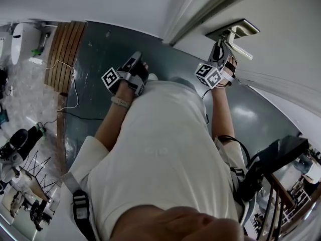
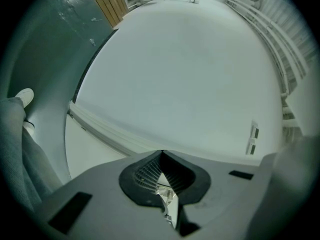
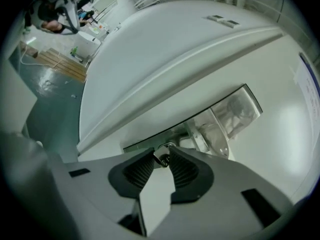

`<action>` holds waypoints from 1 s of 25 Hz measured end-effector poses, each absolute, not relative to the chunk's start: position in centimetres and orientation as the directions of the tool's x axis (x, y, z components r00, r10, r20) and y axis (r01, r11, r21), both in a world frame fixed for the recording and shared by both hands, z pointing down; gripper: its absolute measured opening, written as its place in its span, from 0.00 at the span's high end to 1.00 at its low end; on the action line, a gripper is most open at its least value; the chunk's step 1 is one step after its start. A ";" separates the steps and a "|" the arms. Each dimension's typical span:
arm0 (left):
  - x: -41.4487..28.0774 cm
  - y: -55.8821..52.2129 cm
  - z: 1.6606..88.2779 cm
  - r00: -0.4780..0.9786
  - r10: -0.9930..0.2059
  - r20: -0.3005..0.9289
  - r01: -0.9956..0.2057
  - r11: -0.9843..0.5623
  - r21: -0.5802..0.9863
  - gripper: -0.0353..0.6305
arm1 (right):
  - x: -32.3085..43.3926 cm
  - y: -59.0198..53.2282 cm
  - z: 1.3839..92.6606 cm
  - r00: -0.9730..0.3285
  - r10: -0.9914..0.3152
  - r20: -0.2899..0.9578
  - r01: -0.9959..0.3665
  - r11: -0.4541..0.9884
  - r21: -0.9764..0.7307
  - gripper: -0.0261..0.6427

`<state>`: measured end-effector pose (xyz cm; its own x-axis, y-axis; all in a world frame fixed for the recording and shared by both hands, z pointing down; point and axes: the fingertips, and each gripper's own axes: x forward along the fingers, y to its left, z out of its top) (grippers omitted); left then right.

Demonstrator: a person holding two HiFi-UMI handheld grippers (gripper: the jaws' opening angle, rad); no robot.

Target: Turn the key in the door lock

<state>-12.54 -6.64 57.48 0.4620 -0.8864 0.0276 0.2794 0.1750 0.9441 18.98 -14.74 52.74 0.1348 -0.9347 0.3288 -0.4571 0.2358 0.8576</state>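
Right claw [image 3: 161,155] clenched on the small silver metal key [image 3: 161,159], just beside the shiny metal lever-handle plate [image 3: 235,109] and apparently seated in the lock. Left claw [image 2: 161,156] clenched empty, well away from that plate. Step looks like grip made, turn pending. Next: roll the wrist about the key axis, no side load.

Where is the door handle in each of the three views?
Head view: door handle at the upper right.
Left gripper view: not in it.
Right gripper view: door handle right of centre, up right of the key.
Shared landmark: wooden planks, upper left in all three.
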 end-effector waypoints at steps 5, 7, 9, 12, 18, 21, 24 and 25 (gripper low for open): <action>-12.6 -6.6 57.4 0.460 -0.887 0.030 0.280 0.177 0.944 0.94 | 19.2 -14.9 52.3 0.107 -0.923 0.369 -0.635 0.222 0.739 0.83; -12.5 -6.6 57.4 0.463 -0.886 0.031 0.277 0.177 0.944 0.94 | 19.4 -14.9 52.2 0.093 -0.919 0.382 -0.685 0.220 0.695 0.83; -12.4 -6.6 57.4 0.462 -0.886 0.032 0.277 0.178 0.944 0.94 | 19.5 -14.9 52.2 0.077 -0.916 0.393 -0.732 0.216 0.646 0.83; -12.4 -6.6 57.5 0.461 -0.887 0.034 0.276 0.179 0.944 0.94 | 19.8 -14.9 52.1 0.045 -0.908 0.418 -0.833 0.197 0.517 0.83; -12.4 -6.6 57.4 0.461 -0.887 0.033 0.275 0.178 0.945 0.94 | 20.1 -15.1 52.0 -0.020 -0.906 0.423 -0.933 0.169 0.318 0.83; -12.3 -6.6 57.4 0.462 -0.886 0.034 0.275 0.180 0.944 0.94 | 20.8 -15.1 52.3 -0.090 -0.903 0.421 -0.993 0.115 0.035 0.87; -12.2 -6.5 57.4 0.465 -0.885 0.036 0.273 0.181 0.945 0.94 | 21.1 -15.0 52.2 -0.139 -0.906 0.399 -0.983 0.076 -0.169 0.87; -12.2 -6.5 57.4 0.465 -0.884 0.037 0.272 0.182 0.945 0.94 | 21.1 -15.0 52.2 -0.154 -0.907 0.392 -0.974 0.074 -0.212 0.87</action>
